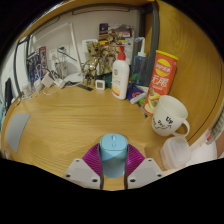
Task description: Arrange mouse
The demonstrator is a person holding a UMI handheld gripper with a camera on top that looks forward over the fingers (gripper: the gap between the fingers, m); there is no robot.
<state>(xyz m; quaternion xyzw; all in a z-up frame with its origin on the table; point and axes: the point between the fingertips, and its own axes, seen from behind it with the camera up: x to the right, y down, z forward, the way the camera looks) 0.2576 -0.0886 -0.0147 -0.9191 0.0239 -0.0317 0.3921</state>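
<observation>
A light blue mouse sits between my gripper's two fingers, its scroll wheel pointing ahead over the wooden desk. Both magenta pads press against the mouse's sides. The gripper is shut on the mouse and holds it near the desk's front edge. The mouse's rear half is hidden between the fingers.
A white mug with a cat face stands just right of the fingers. Behind it are a tall snack can and a white lotion bottle. Figurines and clutter line the back wall. A grey object lies at the left.
</observation>
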